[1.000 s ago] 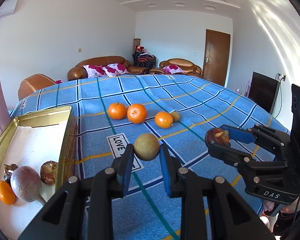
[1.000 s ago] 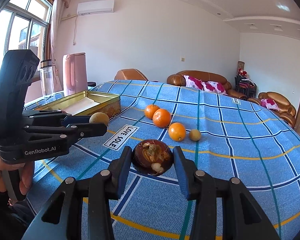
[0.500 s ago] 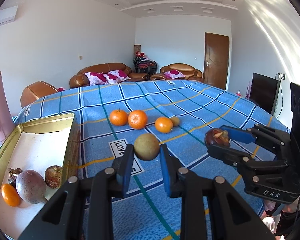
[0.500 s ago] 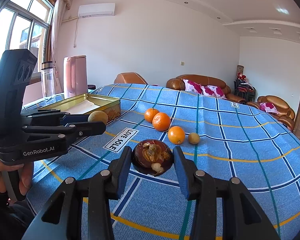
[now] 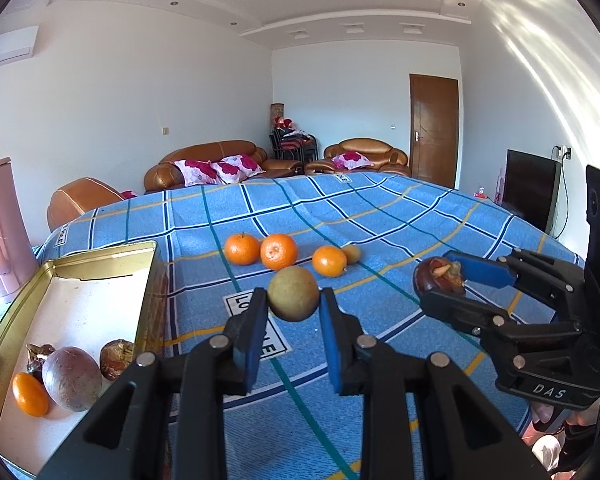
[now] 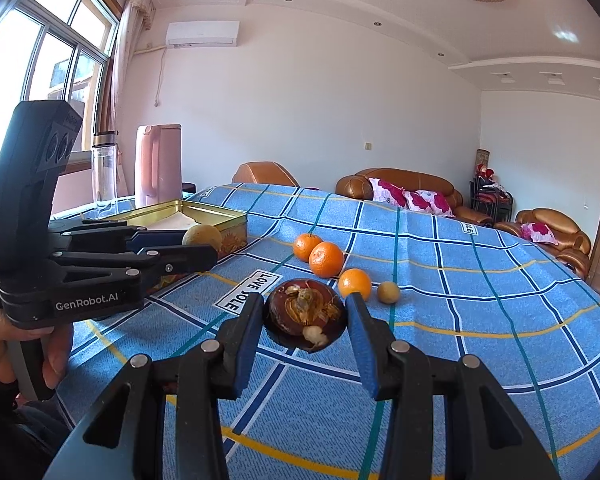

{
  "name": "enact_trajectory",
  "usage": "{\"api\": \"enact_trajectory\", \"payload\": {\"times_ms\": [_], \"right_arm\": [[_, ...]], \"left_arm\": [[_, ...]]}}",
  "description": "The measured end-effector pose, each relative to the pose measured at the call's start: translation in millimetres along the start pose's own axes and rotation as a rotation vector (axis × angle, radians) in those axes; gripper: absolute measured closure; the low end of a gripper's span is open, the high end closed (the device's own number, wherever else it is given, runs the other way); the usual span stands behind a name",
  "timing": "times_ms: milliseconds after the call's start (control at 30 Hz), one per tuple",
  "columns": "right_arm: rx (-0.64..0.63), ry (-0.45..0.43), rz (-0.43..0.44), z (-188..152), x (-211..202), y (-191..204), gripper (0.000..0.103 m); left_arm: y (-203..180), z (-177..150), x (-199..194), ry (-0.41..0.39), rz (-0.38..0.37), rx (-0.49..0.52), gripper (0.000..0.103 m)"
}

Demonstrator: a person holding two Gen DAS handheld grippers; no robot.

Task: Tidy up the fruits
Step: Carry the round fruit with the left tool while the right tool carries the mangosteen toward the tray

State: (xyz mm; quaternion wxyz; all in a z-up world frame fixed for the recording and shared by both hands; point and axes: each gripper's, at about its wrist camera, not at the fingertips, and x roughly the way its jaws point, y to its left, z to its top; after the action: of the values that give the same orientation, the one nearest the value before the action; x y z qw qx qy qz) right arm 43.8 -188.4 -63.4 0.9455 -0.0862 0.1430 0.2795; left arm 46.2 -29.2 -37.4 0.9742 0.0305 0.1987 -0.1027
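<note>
Tin (image 5: 152, 276) sits lower and nearer in the left view than before. Left gripper (image 5: 293, 306) unchanged, clamped on a tan fruit (image 5: 293, 299) above the cloth (image 5: 380, 216). Right gripper (image 6: 305, 314) likewise, pinching a mangosteen (image 6: 305, 316). Three oranges (image 5: 278, 251) unmoved.

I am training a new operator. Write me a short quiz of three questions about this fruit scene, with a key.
1. True or false: both grippers hold a fruit.
2. How many fruits lie loose on the cloth?
3. What does the tin hold? A) nothing B) several fruits C) a bottle

Key
1. True: the left gripper grips a brown fruit, the right gripper a dark fruit.
2. Four: three oranges and one small brown one.
3. B
</note>
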Motion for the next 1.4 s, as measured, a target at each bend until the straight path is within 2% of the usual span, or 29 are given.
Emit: {"api": "enact_trajectory", "payload": {"times_ms": [1033, 1400], "right_arm": [[0.000, -0.091, -0.034, -6.0, -14.4, 1.8, 0.059], [0.005, -0.088, -0.042, -4.0, -13.3, 2.4, 0.059]], "left_arm": [[-7.0, -2.3, -27.1, -0.130, 0.036, 0.030, 0.075], [-2.6, -0.9, -30.9, -0.140, 0.039, 0.019, 0.075]]}}
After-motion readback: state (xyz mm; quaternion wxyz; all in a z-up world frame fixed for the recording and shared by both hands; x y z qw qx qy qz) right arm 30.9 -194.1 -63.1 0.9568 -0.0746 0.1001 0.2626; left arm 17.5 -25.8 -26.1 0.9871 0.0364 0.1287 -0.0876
